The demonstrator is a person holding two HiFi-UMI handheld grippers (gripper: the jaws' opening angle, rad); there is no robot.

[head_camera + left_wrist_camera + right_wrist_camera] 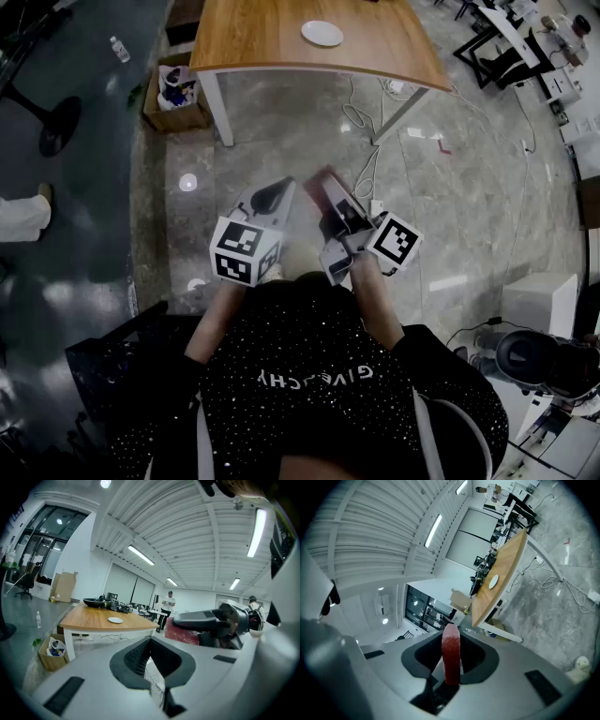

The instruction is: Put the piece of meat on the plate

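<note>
I stand on a grey marble floor, a few steps from a wooden table [262, 37]. A white plate [322, 33] lies on it near the far side, and it also shows as a small disc [115, 620] [492, 581] in both gripper views. My right gripper [326, 185] [451, 641] is shut on a red slab of meat [451, 658], held on edge between its pads. That meat [182, 634] shows at the right of the left gripper view. My left gripper [274, 195] [150, 641] is beside it at chest height, shut and holding nothing.
An open cardboard box [173, 89] of rubbish stands by the table's left leg, and a water bottle [119, 50] lies on the floor further left. Cables [361, 127] trail under the table's right end. A dark tray [96, 603] sits on the table's far end. A person [168, 604] stands beyond.
</note>
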